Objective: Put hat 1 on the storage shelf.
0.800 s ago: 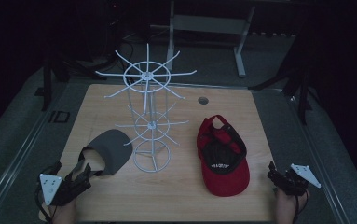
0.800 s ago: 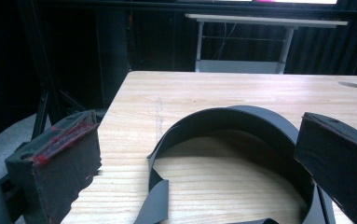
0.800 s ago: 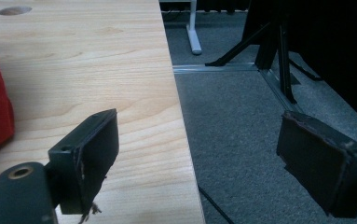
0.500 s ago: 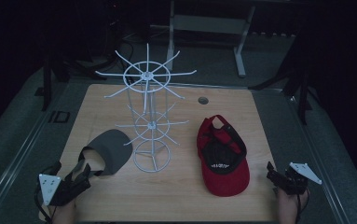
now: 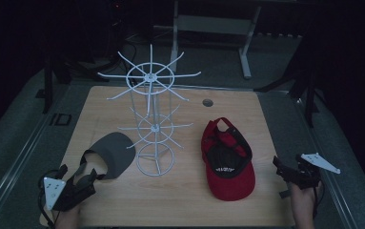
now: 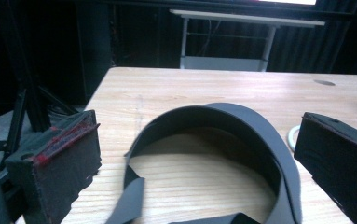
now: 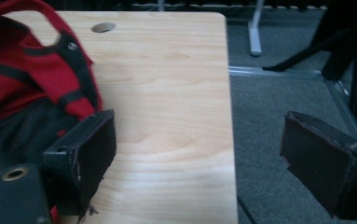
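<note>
A: The grey fabric visor with its curved peak (image 5: 109, 153) lies flat on the pale wooden tabletop (image 5: 261, 124), near the front left corner, just left of the white wire hat stand (image 5: 153, 119). In my judgement it lies beside the stand so it can be picked up and hung on one of the wire arms.

B: And the left tongs (image 5: 86, 172)?

A: Right at it. In the left gripper view (image 6: 223, 140) the visor's band arches between the two black jaws, but the pads stand wide on either side and touch nothing. So the left tongs are spread open and empty, with the visor inside their span.

B: The right tongs (image 5: 280, 167)?

A: Also wide open, holding nothing. They hover over the tabletop's right edge, one jaw over the wood and one past the edge above the grey floor. The red baseball cap with black lining (image 5: 228, 160) lies upturned just to their left, apart from them.

B: Why upturned?

A: Probably so its open crown can drop over a wire arm.
</note>
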`<state>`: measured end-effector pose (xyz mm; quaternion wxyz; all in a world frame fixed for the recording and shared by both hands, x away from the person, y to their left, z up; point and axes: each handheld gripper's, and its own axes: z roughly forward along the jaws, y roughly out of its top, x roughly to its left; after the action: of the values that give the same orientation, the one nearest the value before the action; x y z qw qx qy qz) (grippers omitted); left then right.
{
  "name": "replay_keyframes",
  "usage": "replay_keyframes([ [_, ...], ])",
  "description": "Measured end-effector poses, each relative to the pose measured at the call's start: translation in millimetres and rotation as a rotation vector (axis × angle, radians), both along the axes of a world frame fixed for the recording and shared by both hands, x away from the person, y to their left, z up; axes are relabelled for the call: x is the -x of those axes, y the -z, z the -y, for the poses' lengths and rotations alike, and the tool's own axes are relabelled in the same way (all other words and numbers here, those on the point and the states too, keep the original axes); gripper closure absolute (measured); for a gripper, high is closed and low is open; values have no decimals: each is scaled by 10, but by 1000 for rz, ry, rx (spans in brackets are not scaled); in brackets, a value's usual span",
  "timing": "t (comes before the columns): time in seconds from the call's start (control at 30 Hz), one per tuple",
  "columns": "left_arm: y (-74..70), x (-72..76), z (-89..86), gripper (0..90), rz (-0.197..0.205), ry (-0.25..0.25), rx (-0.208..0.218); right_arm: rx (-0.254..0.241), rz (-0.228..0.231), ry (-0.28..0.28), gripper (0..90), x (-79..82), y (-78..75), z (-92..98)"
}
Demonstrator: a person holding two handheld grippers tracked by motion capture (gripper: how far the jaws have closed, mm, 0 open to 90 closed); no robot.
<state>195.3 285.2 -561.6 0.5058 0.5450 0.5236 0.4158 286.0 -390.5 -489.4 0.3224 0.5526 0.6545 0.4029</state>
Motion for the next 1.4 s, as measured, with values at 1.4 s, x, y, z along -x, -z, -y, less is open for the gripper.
replay_keyframes([
  [1.4,-33,9,83,8,-83,93,33,126,-156,-404,196,-975,128,-985],
])
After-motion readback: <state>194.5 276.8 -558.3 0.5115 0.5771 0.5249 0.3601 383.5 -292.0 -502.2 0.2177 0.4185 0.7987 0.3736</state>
